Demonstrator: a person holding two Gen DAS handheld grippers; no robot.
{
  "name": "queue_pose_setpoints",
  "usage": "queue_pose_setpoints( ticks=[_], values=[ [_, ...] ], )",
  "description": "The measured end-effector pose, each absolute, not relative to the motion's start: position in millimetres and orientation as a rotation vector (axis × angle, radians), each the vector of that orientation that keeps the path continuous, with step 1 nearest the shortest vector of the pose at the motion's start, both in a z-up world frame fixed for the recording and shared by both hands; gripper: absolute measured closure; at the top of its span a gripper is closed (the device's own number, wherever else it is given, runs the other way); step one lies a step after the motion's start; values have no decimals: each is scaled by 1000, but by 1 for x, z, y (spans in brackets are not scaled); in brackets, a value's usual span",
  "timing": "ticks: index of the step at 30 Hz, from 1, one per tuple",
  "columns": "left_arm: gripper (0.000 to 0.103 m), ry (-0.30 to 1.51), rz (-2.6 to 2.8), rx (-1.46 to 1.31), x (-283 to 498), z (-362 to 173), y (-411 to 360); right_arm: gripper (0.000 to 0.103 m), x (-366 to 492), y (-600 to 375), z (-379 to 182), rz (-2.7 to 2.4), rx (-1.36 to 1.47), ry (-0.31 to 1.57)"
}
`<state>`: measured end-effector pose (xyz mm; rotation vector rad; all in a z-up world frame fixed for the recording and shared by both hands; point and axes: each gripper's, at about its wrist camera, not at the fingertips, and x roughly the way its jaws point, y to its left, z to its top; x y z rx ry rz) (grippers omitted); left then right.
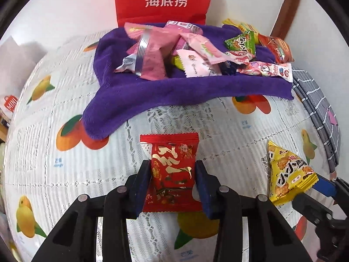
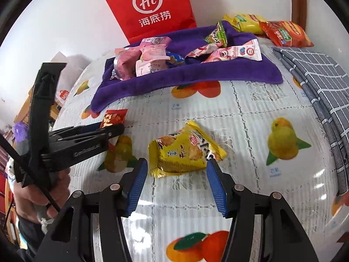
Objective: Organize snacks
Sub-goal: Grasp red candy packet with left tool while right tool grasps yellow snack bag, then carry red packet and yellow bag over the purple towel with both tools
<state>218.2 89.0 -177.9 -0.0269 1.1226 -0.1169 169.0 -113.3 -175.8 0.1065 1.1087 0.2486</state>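
Red snack packet [image 1: 172,170], clamped in left gripper [image 1: 173,187]

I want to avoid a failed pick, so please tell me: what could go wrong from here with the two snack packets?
1. The left gripper squeezes the puffy red packet by its sides; it could slip out or burst.
2. The right gripper pads touch only the edges of the yellow packet; it may slide away when they close.
3. Both grippers work close together and may collide.
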Motion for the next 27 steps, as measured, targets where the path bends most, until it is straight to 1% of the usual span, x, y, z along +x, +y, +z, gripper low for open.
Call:
queue_pose_setpoints(
  ticks=[4,12,17,19,21,27],
  values=[
    [64,1112,-130,-46,215,-178,92,47,170,-118,-179,208,50,1100],
    [64,1110,-137,-72,211,-176,99,47,169,-159,-174,97,118,1084],
    [64,1111,-136,-60,215,-176,95,47,174,-154,-174,112,144,1063],
    [64,1113,-136,-53,215,-177,93,47,180,-148,-178,127,149,1050],
    [64,1114,-132,-55,218,-177,90,44,187,-143,-186,98,135,1045],
    [64,1115,-132,-52,221,-179,85,46,206,-140,-210,82,127,1075]
  ],
)
